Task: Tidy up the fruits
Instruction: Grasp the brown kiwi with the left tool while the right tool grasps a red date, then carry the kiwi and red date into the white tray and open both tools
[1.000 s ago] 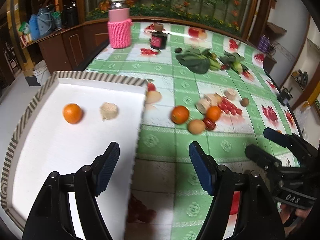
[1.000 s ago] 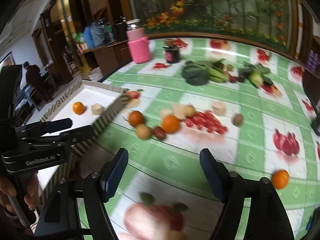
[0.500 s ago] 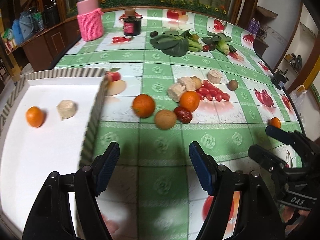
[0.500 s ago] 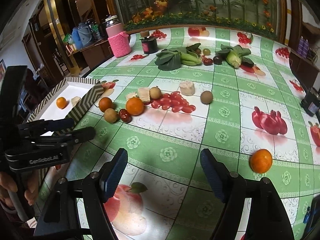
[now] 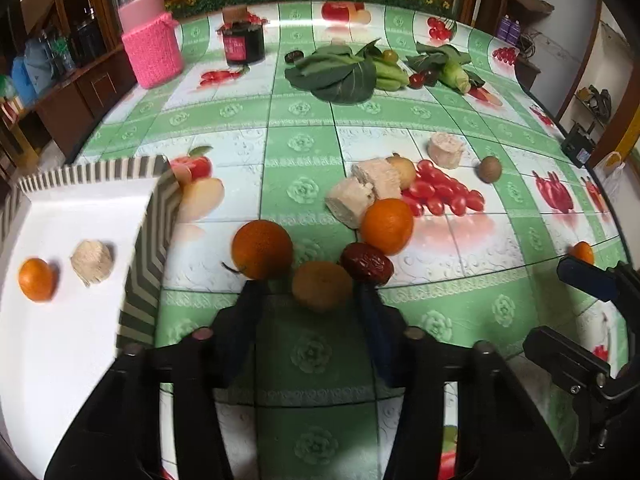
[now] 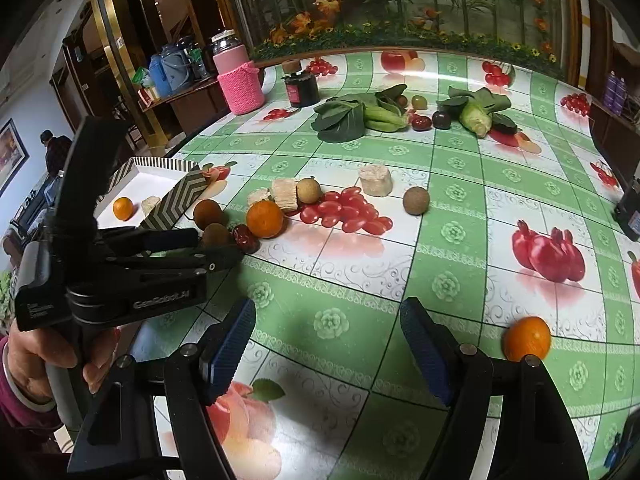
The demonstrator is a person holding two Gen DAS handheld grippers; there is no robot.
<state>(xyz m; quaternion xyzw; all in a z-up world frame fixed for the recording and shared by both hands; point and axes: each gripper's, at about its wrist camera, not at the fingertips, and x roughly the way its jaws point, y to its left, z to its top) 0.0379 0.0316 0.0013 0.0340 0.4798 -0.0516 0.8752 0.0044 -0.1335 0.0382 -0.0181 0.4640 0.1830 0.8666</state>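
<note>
A round brown fruit point(image 5: 322, 286) lies on the green checked tablecloth between the tips of my left gripper point(image 5: 311, 295). Its jaws are closing. The right finger is at the fruit's edge, and a small gap shows on the left side. An orange point(image 5: 262, 250) and a dark red date point(image 5: 367, 263) touch the fruit from behind. The right wrist view shows the left gripper point(image 6: 208, 246) low at this cluster. My right gripper point(image 6: 328, 344) stands open over bare cloth, with a loose orange point(image 6: 527, 338) just to its right.
A white tray with a striped rim point(image 5: 148, 264) at the left holds a small orange point(image 5: 36, 280) and a beige chunk point(image 5: 92, 268). Another orange point(image 5: 387, 226), cherry tomatoes point(image 5: 444, 194), beige chunks point(image 5: 352, 200) and a kiwi point(image 5: 490, 169) lie beyond. Leafy greens point(image 5: 340, 74) and a pink-wrapped jar point(image 5: 152, 48) stand far back.
My left gripper moved from the tray's edge rightward and down to the fruit cluster. Its jaws narrowed around the brown fruit. The right gripper drifted slightly, still open.
</note>
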